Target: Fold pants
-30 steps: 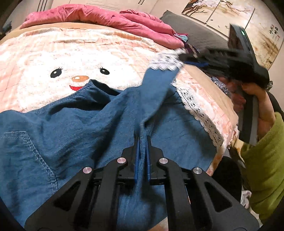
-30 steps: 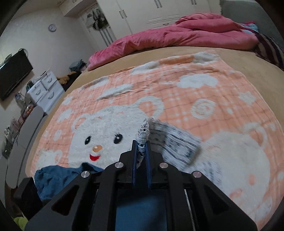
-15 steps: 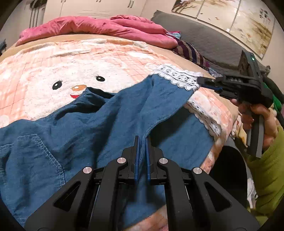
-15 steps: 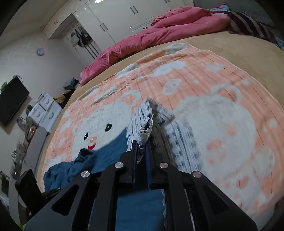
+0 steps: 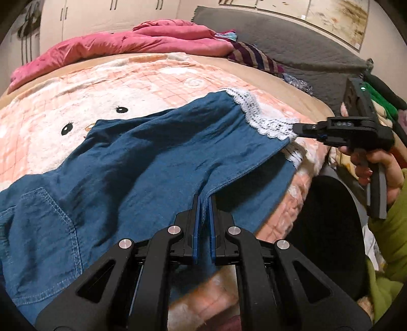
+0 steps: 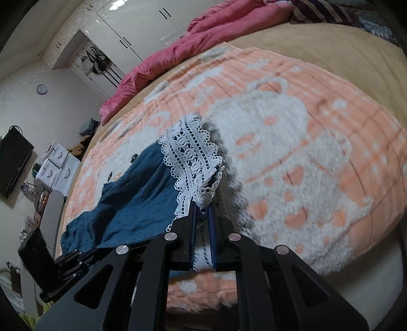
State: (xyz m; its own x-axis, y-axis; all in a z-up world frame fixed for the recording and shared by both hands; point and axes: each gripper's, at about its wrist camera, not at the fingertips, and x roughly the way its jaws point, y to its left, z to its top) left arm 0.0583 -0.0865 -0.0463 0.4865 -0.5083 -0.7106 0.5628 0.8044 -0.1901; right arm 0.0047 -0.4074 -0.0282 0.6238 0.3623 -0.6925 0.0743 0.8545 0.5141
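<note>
Bedroom scene: we're working over a bed covered by a peach blanket (image 5: 157, 84) with a white bear print, pink duvet (image 5: 142, 43) bunched at the far end, white wardrobe doors (image 6: 132, 23) behind it. Grey headboard pad (image 5: 279, 48) and a striped cloth (image 5: 257, 57) sit along the right side in the left wrist view. Right wrist view also picks up a wall clock (image 6: 42, 89), a dark screen (image 6: 14, 163) on the left wall and a stack of white boxes (image 6: 57, 168) below it.

Blue pants (image 5: 142, 163) lie spread across the near part of the blanket, back pocket stitching visible at lower left, one leg laid over the other toward the right bed edge. Lace trim (image 5: 264, 119) finishes the leg hem.

Our left gripper (image 5: 204, 203) is clenched on a pinch of blue fabric near the crotch seam, cloth running up between the blue pads. Our right gripper (image 6: 202, 211) is clamped on the lace hem corner; white lace (image 6: 193, 157) fans out from between its pads, and in the left wrist view we see it (image 5: 299, 127) holding that hem just above the blanket near the bed edge. Our right hand (image 5: 376, 168) wraps the handle, green sleeve (image 5: 389, 229) below it.

Right wrist view is motion-blurred on the blanket.
</note>
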